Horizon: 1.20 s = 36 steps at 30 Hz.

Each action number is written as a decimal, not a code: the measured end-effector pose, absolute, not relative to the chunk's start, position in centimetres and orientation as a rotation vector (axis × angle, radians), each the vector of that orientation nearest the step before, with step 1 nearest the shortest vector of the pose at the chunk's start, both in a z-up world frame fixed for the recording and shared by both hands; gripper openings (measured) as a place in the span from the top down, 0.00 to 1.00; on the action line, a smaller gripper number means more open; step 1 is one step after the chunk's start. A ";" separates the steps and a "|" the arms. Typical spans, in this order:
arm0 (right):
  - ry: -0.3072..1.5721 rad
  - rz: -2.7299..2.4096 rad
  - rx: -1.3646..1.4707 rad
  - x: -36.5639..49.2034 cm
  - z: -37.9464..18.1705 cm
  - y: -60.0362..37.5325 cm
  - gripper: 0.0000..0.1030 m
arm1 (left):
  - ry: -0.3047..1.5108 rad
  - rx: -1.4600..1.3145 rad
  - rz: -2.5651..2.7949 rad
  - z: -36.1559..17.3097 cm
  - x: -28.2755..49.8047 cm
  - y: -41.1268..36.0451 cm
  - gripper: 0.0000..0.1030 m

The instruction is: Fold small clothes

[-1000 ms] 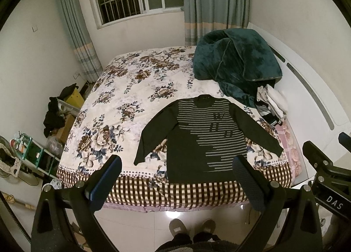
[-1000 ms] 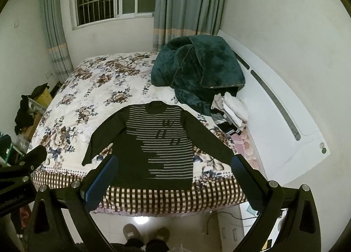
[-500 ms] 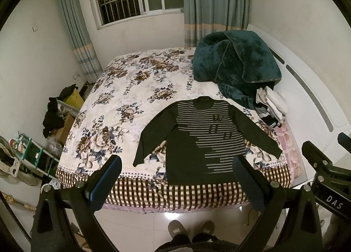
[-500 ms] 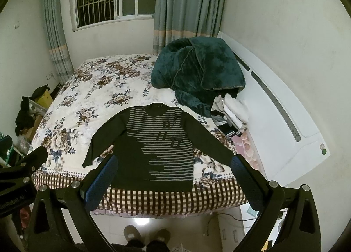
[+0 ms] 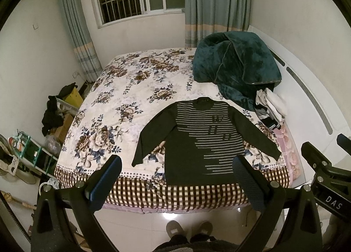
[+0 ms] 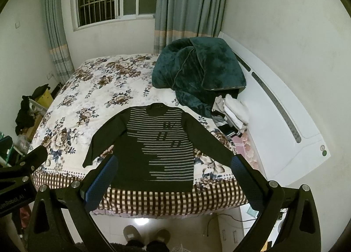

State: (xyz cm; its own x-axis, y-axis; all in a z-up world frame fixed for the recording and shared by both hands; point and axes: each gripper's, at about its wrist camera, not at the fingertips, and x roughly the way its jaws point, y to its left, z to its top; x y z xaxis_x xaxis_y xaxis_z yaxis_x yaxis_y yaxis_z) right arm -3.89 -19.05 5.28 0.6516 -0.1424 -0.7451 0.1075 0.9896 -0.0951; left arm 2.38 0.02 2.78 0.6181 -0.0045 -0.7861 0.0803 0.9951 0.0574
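A dark sweater (image 5: pixel 197 142) (image 6: pixel 158 144) with grey stripes lies flat and face up on the near part of the bed, sleeves spread, hem at the checked border. My left gripper (image 5: pixel 177 175) hangs open high above the bed's near edge, holding nothing. Beside it my right gripper (image 6: pixel 173 175) is open too, also empty and well above the sweater. Each view shows part of the other gripper's black frame at its side edge.
The bed (image 5: pixel 131 89) carries a floral cover. A teal blanket (image 5: pixel 237 70) is heaped at the back right, with a stack of folded clothes (image 5: pixel 272 107) beside it against the white headboard (image 6: pixel 274 107). Boxes and clutter (image 5: pixel 57 116) stand at the left wall. A person's slippers (image 5: pixel 188 230) are on the tiled floor.
Both grippers have drawn back and up a little, so the bed and sweater sit slightly lower in view. Nothing was grasped or moved.
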 end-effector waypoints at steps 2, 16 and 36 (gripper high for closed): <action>0.851 -0.141 -0.043 -3.9 5.2 -19.0 0.00 | 0.905 0.090 -0.048 2.8 2.5 0.0 0.00; 0.871 -0.151 -0.001 -1.2 5.0 -17.9 0.00 | 0.912 0.093 -0.041 2.1 5.4 -0.6 0.00; 1.168 -0.688 0.735 10.9 -32.4 -55.1 0.09 | 1.244 0.217 0.065 -24.7 29.1 -11.6 0.00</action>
